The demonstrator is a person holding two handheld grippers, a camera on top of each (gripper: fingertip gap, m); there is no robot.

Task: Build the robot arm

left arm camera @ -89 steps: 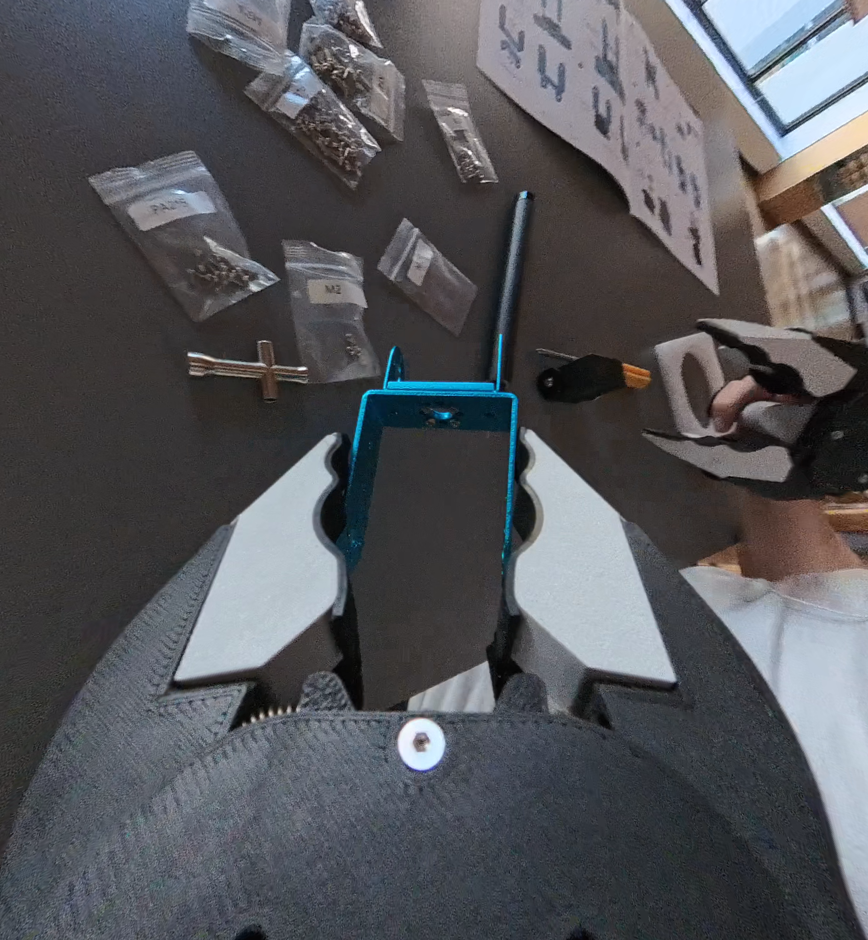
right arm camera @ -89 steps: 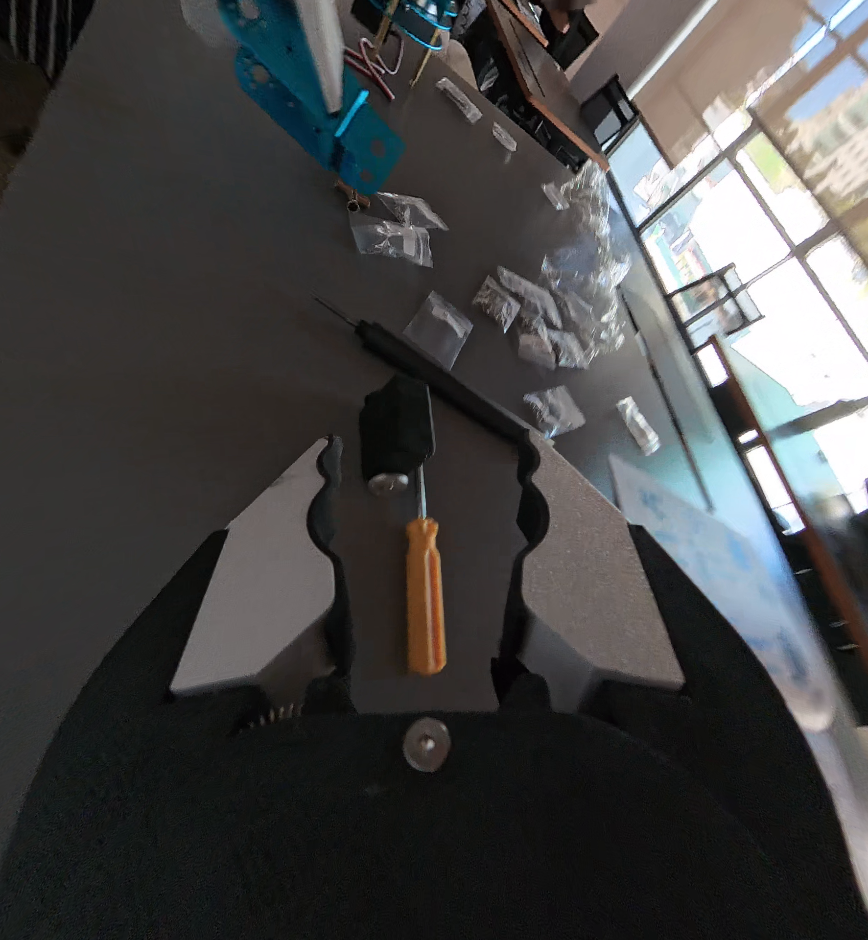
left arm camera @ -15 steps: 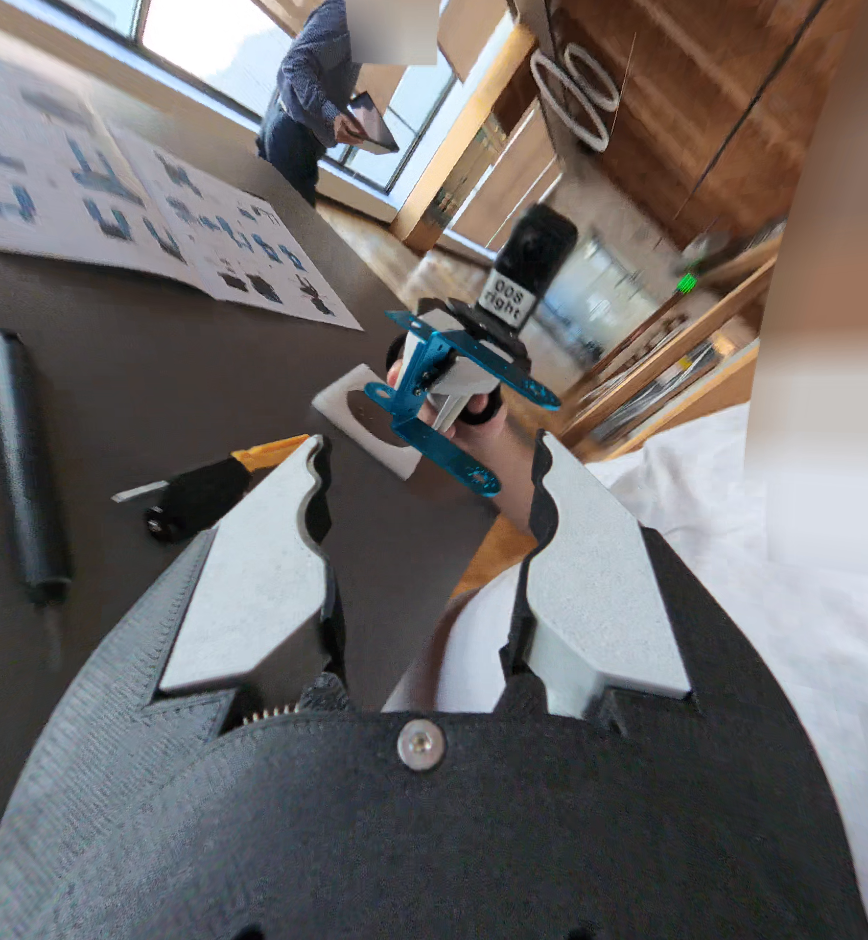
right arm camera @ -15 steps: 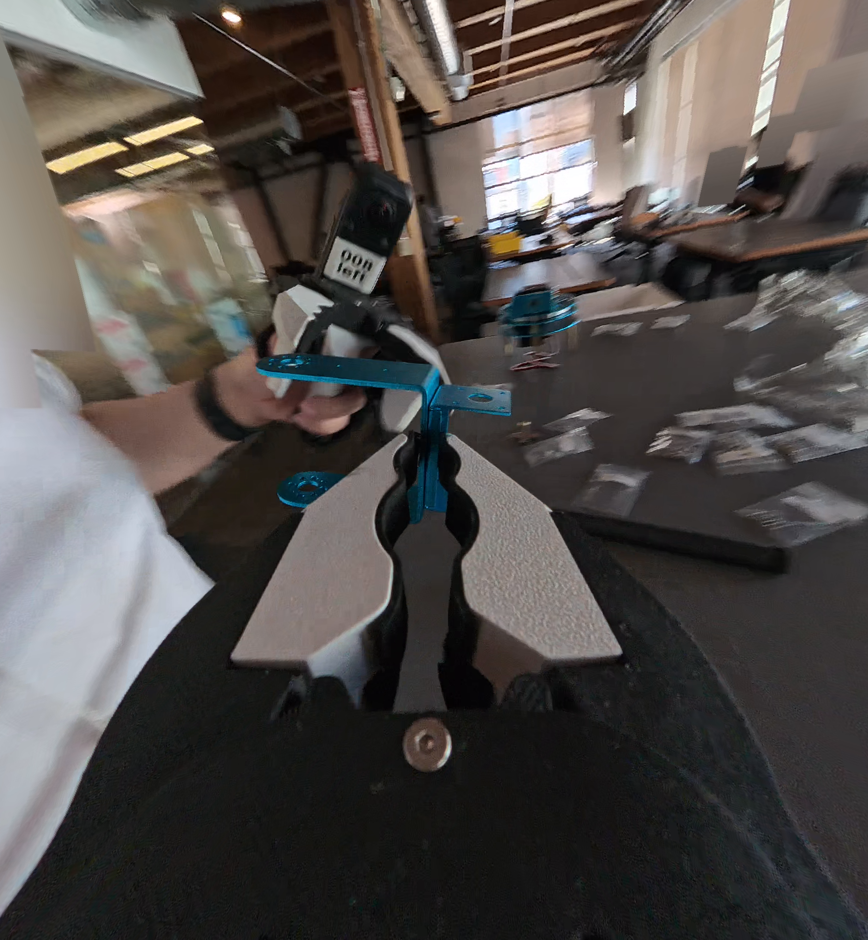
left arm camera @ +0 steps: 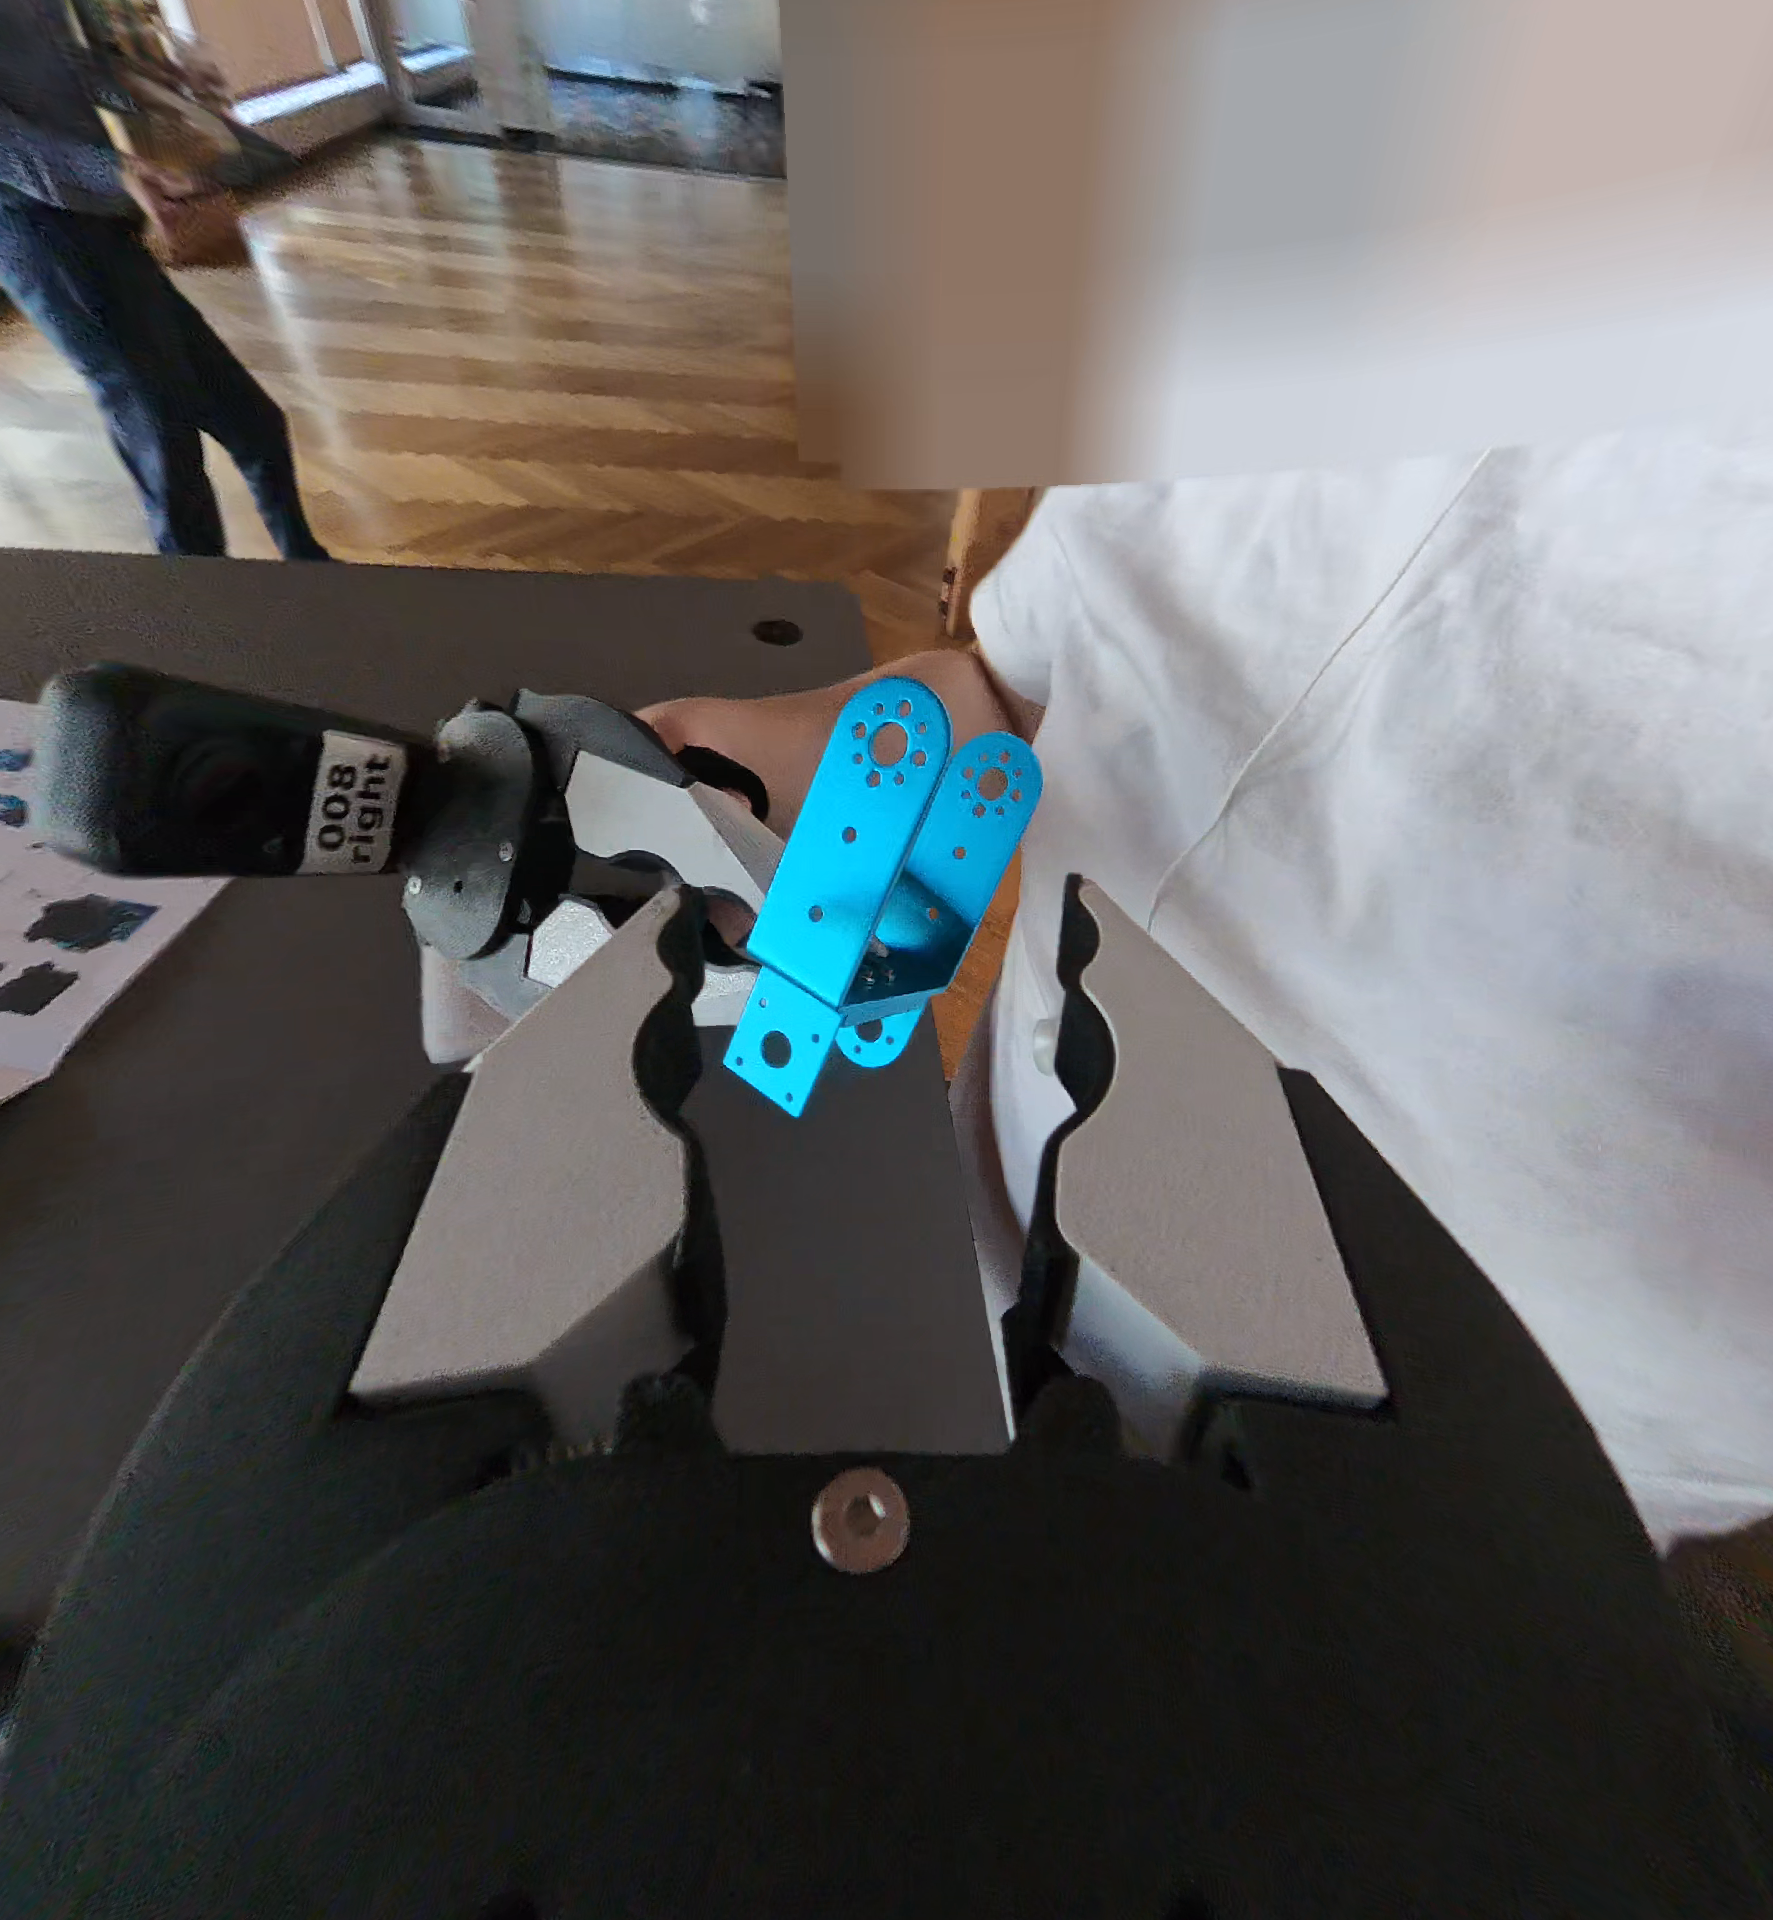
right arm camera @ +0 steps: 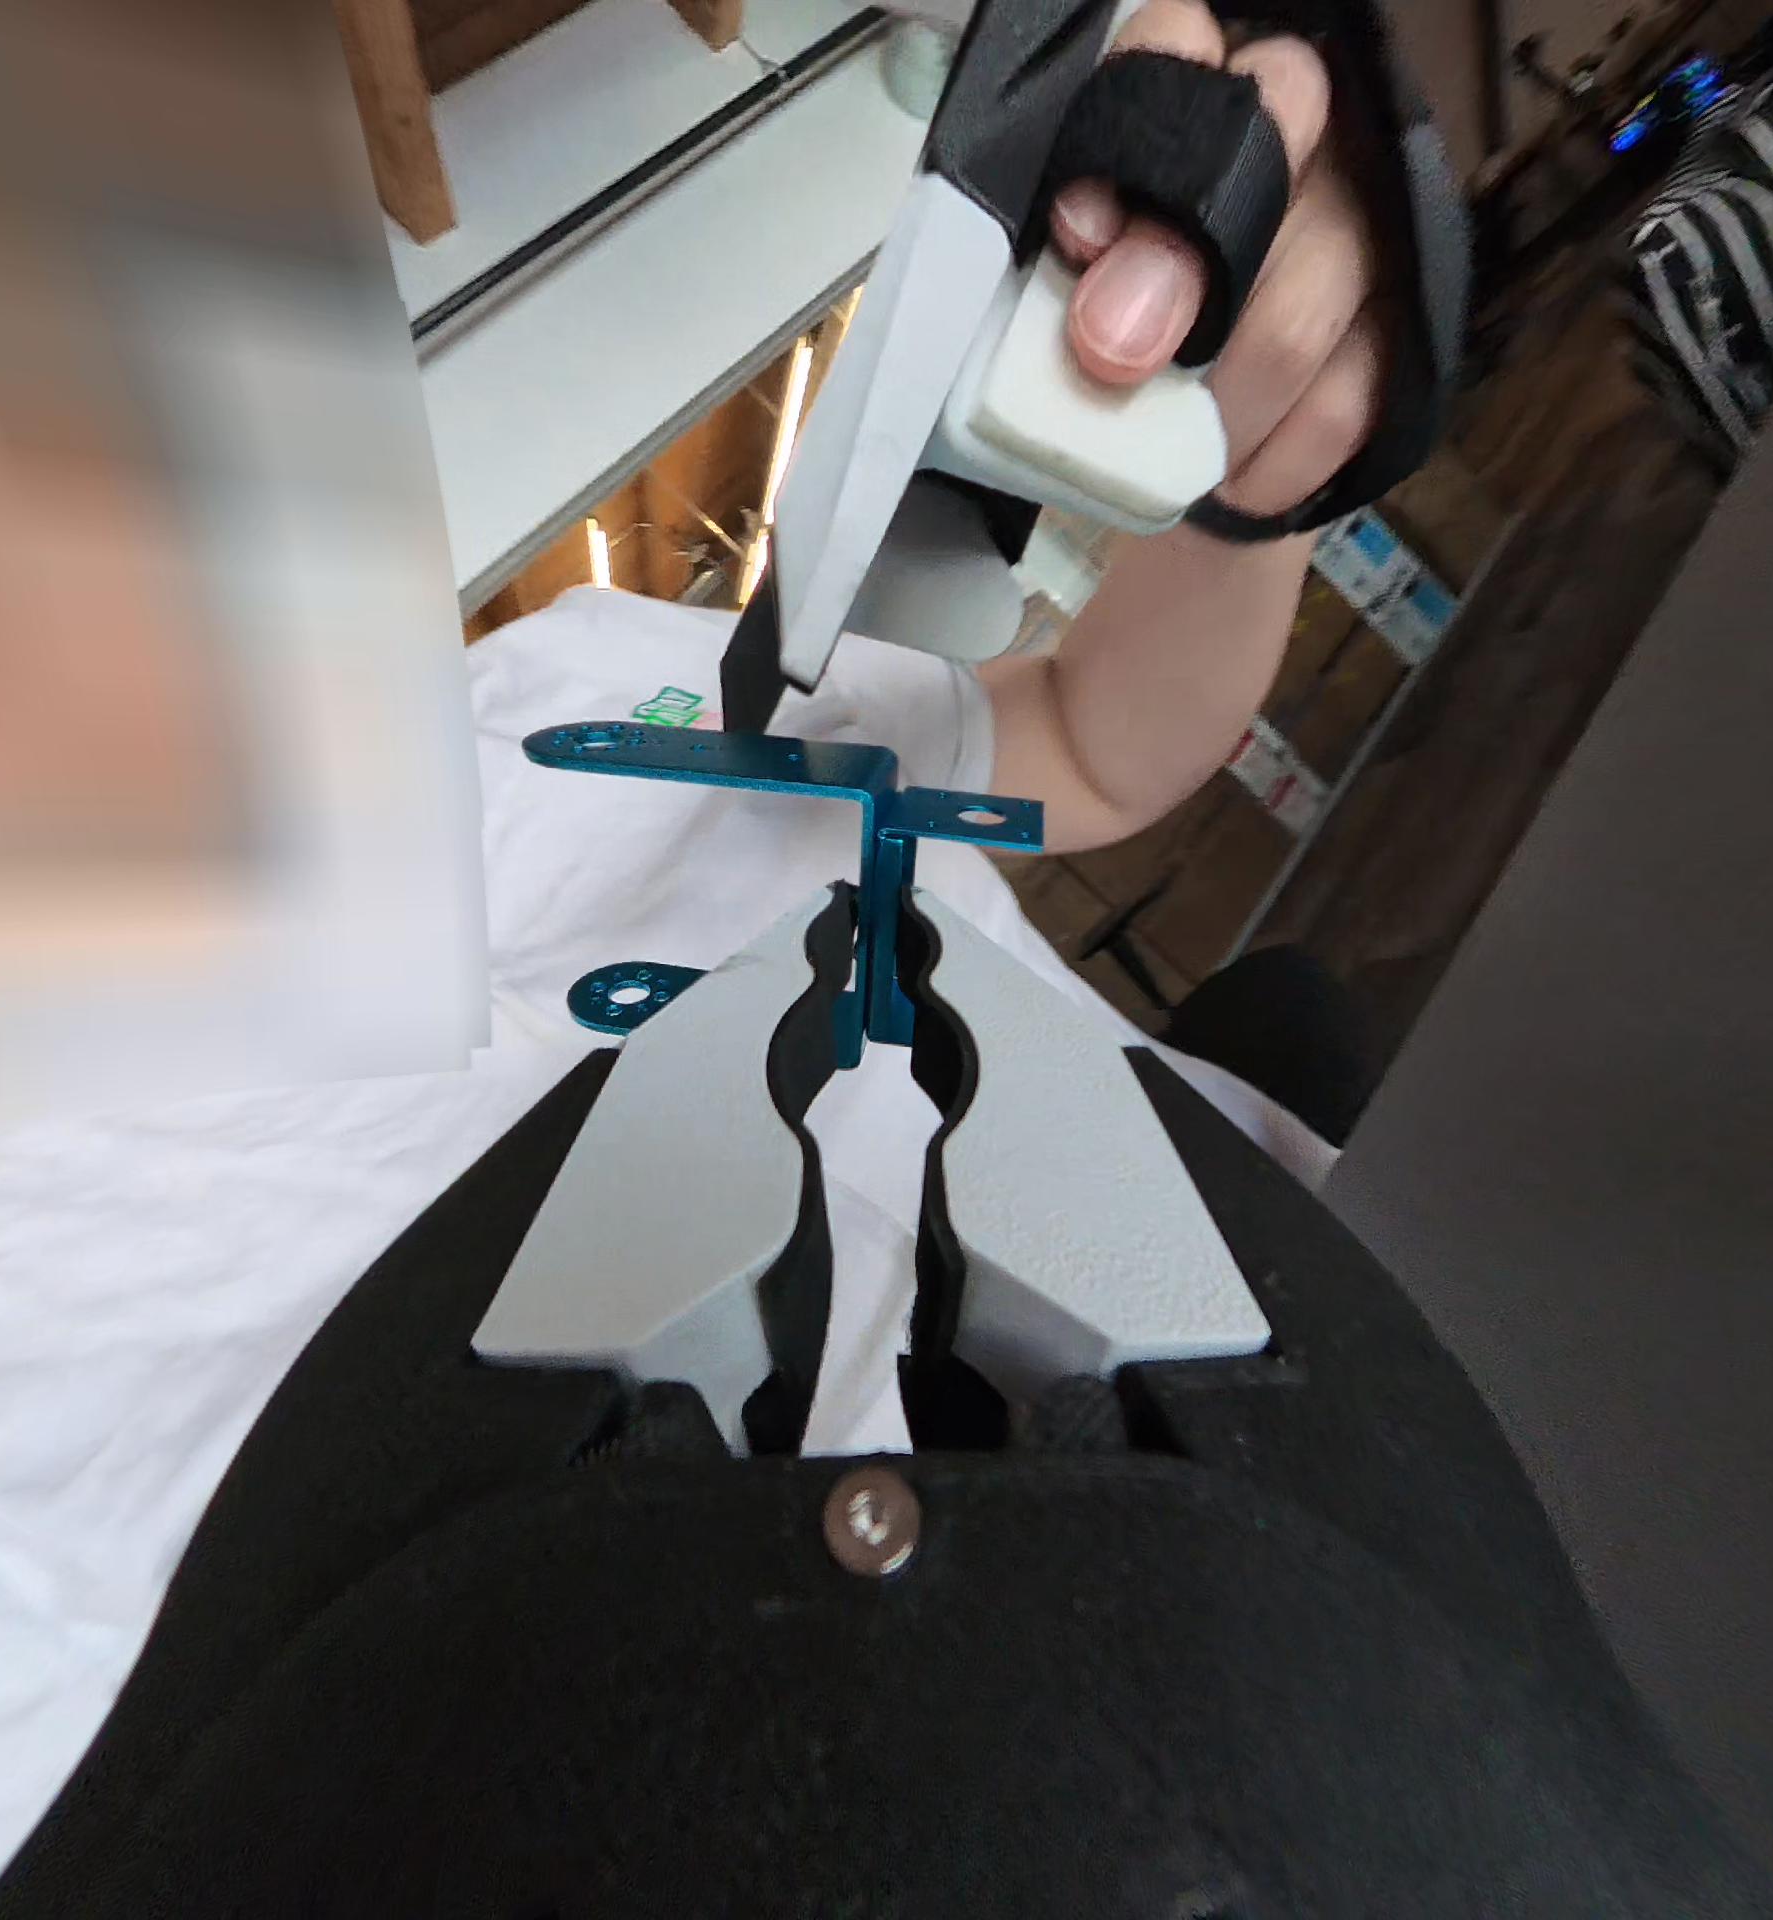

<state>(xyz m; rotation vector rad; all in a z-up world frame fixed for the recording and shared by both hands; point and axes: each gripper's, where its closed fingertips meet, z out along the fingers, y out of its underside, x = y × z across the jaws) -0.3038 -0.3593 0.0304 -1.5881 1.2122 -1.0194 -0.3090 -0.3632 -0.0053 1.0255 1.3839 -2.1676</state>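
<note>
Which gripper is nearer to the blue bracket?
Right. The right gripper is shut on the blue bracket, clamping its middle plate. The left gripper is open and empty, apart from the bracket, which shows between its fingertips.

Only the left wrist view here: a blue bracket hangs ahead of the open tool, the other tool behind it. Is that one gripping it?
Observer: Yes. The right tool is shut on the blue bracket, pinching its middle web near the fingertips.
Reviewer: How do its arms lie there?
Observer: Both point left: the upper arm above the fingertips, the lower arm's round end beside one finger.
Reviewer: And my tool?
Observer: One finger of the left tool points down, tip just above the upper arm; contact unclear.
</note>
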